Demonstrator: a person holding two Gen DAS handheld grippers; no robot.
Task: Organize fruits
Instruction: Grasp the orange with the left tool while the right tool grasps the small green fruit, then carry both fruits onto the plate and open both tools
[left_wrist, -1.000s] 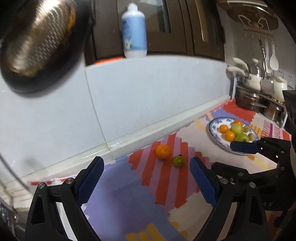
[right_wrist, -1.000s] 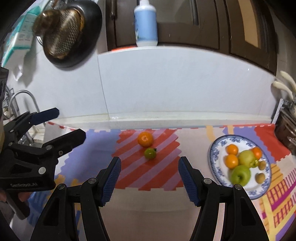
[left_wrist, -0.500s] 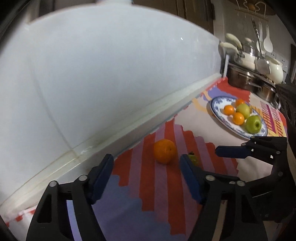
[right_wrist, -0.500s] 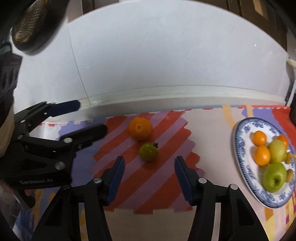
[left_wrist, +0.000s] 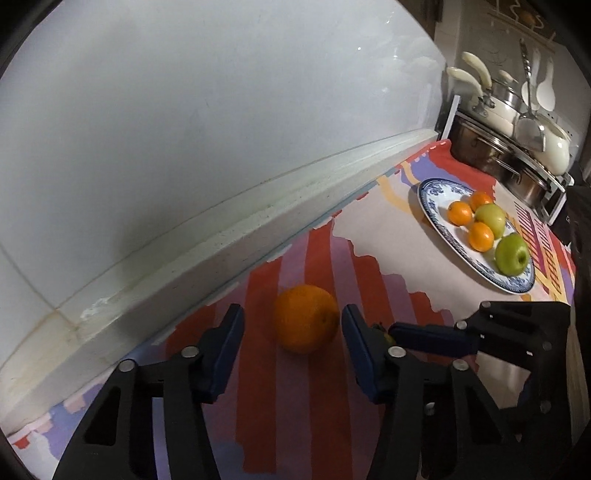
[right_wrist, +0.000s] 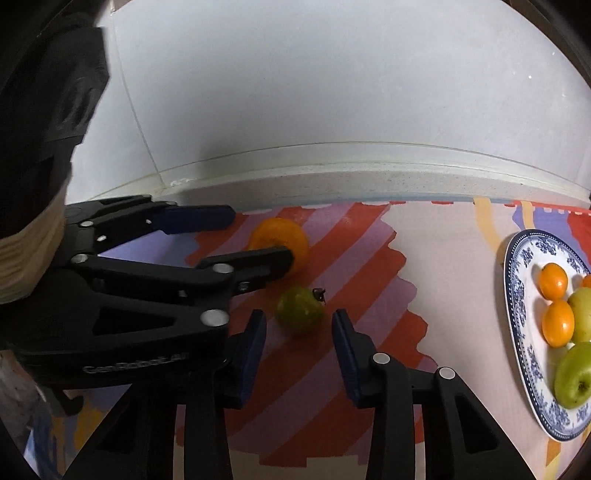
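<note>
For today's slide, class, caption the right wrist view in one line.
Right gripper closing around a green fruit while left gripper straddles the orange.

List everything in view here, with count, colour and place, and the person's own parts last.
orange: 1, orange, on the mat between the left claw's fingers
green fruit: 1, green, stemmed, on the mat between the right claw's fingers
plate: 1, white and blue, on the mat to the right
small oranges: 3, orange, on the plate
apples: 2, green, on the plate
mat: 1, red, purple and cream, on the counter
pots: several, steel, far right
wall: white, behind
sleeve: 1, dark, left edge
left claw: closing around the orange
right claw: closing around the green fruit
</note>
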